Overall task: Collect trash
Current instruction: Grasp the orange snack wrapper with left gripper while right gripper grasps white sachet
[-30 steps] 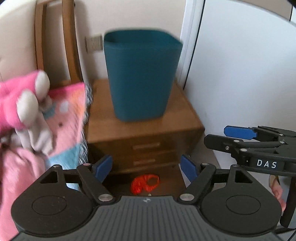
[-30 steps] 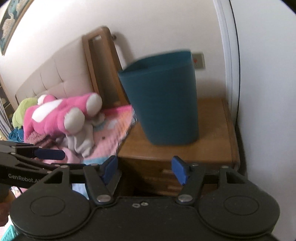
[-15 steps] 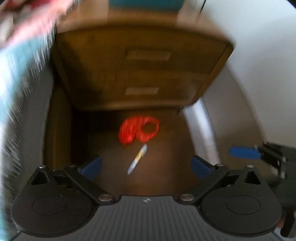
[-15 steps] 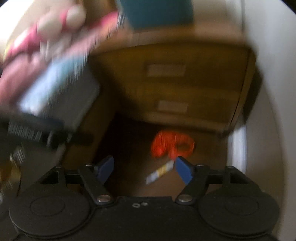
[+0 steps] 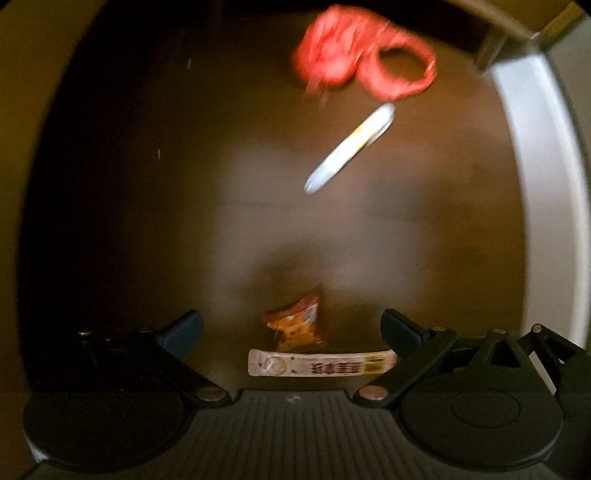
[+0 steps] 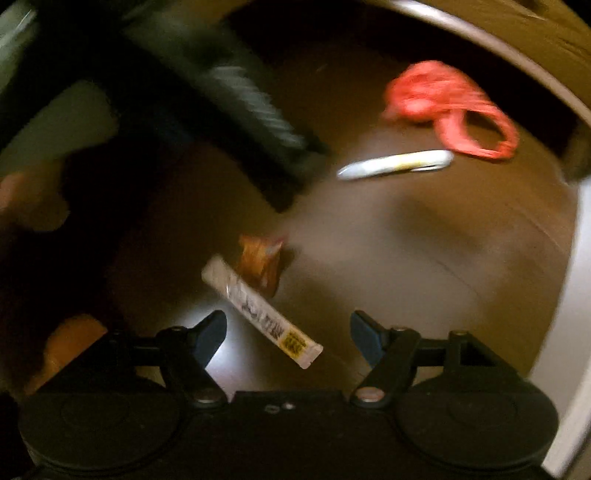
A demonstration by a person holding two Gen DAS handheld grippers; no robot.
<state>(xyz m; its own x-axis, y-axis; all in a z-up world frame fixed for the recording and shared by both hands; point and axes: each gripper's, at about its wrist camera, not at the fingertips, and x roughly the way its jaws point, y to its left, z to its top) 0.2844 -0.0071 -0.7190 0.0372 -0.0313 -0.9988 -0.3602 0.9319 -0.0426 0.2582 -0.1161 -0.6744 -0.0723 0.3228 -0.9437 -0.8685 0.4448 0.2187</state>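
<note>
Trash lies on the dark brown floor. A red crumpled bag (image 5: 354,55) is farthest, with a white stick sachet (image 5: 349,147) just below it. A small orange snack wrapper (image 5: 295,326) and a long white barcode wrapper (image 5: 321,363) lie between the wide-open fingers of my left gripper (image 5: 291,330), untouched. In the right wrist view my right gripper (image 6: 288,336) is open, and the barcode wrapper (image 6: 258,306) runs diagonally into its gap. The orange wrapper (image 6: 260,264), sachet (image 6: 395,164) and red bag (image 6: 443,103) lie beyond it. The left gripper's blurred body (image 6: 236,96) is at upper left.
A white wall or skirting (image 5: 535,184) curves down the right side. The wooden nightstand's bottom corner (image 5: 517,22) shows at top right. A person's hand (image 6: 22,199) is dimly visible at the left of the right wrist view.
Both grippers have dropped from nightstand height to just above the floor and tipped downward. The teal bin, bed and toy have left view. The left jaws have widened.
</note>
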